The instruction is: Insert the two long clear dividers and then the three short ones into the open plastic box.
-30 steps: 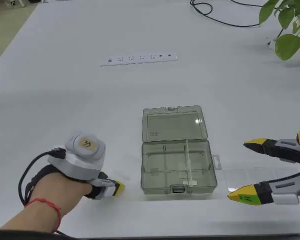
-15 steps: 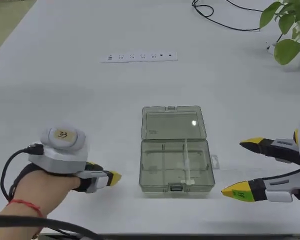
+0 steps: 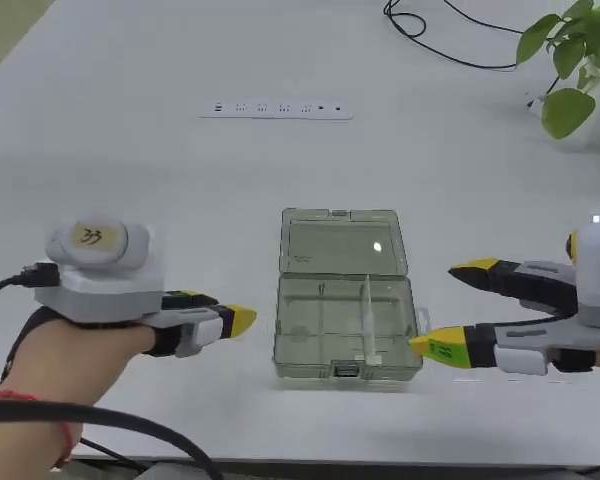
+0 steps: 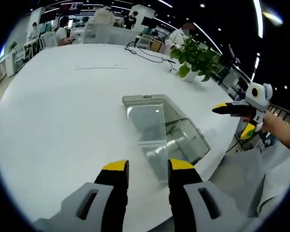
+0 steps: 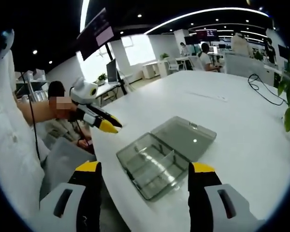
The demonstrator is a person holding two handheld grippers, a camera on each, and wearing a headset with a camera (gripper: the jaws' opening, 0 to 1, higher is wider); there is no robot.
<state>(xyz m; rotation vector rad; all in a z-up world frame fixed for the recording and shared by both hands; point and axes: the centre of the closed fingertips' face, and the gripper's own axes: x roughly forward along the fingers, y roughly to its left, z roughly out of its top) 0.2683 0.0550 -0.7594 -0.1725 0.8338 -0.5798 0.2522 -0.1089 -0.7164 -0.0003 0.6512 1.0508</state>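
Lying between left gripper [image 3: 238, 320], right gripper [image 3: 442, 306], clear of fingers [image 3: 450, 347]: plastic box [image 3: 345, 320].

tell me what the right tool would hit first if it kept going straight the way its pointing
Probably the open plastic box: the right tool points at its right wall, lower tip close to the front corner. Height above the table is unclear.

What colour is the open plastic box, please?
The box is translucent grey-green, clearest in the head view.
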